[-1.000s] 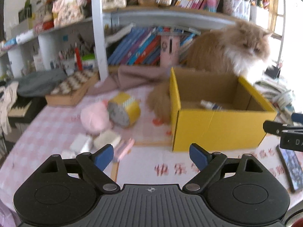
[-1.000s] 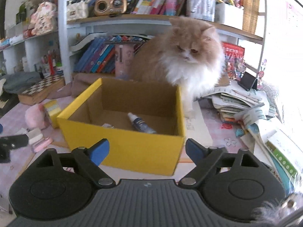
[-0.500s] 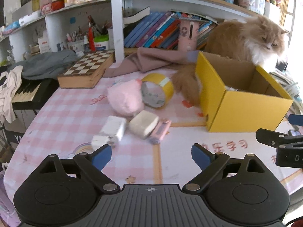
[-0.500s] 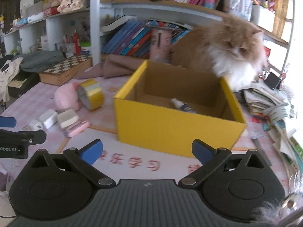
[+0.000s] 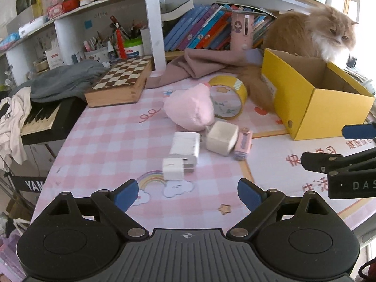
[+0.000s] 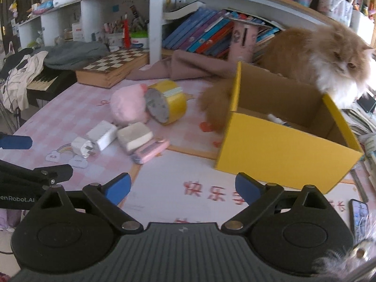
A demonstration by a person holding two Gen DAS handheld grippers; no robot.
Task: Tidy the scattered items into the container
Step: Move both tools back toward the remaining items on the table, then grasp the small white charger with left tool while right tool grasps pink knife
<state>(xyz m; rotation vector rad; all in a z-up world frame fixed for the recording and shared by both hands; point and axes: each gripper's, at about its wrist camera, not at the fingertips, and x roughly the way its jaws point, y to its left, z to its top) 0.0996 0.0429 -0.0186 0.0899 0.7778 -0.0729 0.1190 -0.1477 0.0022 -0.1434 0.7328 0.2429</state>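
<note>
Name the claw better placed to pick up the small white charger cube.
Left. The open left claw faces the small white charger cube directly; the open right claw sits nearer the yellow cardboard box.

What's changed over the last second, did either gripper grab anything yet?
No grab. Both views have swung left, off the yellow box toward the scattered pile: the small white charger now sits just ahead of the left gripper. The right gripper also turned left and is empty. Both stayed open; the pile, box and cat kept their places.
</note>
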